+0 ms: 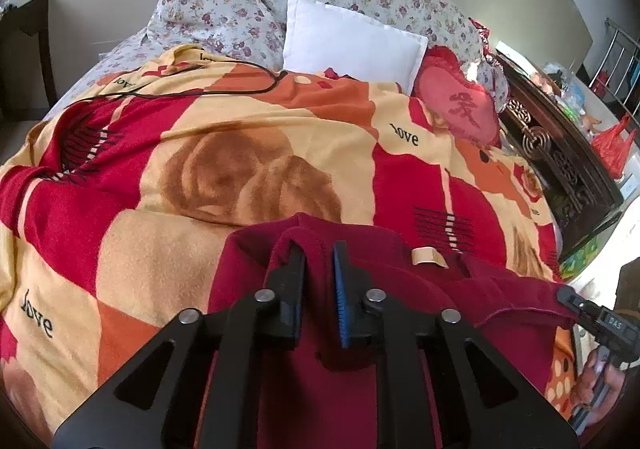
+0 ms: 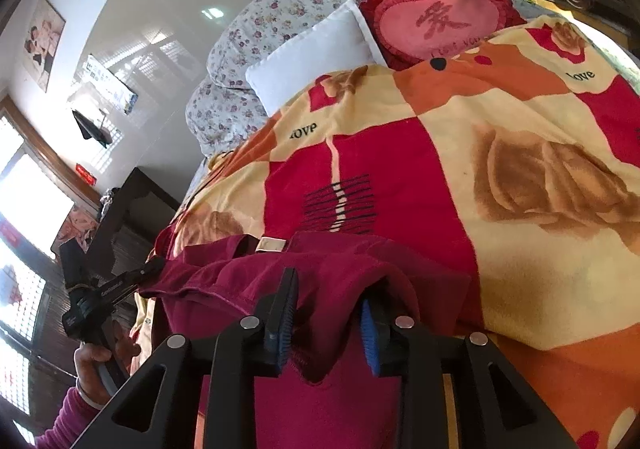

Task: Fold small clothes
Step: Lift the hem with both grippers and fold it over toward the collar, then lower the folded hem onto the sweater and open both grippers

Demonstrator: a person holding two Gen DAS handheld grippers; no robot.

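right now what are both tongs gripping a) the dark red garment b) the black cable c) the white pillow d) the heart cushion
a: the left tongs and the right tongs each have a fold of the dark red garment pinched between their fingers, while the pillow, cushion and cable lie farther up the bed.

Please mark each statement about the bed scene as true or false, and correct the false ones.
1. Both tongs, the left tongs and the right tongs, have the dark red garment between their fingers. True.
2. The garment lies on a plain blue sheet. False: it lies on a red, orange and cream blanket printed with roses and the word "love".
3. A white pillow rests near the head of the bed. True.
4. The heart-shaped cushion is green. False: it is pink with a red frill.
5. A black cable lies across the blanket. True.
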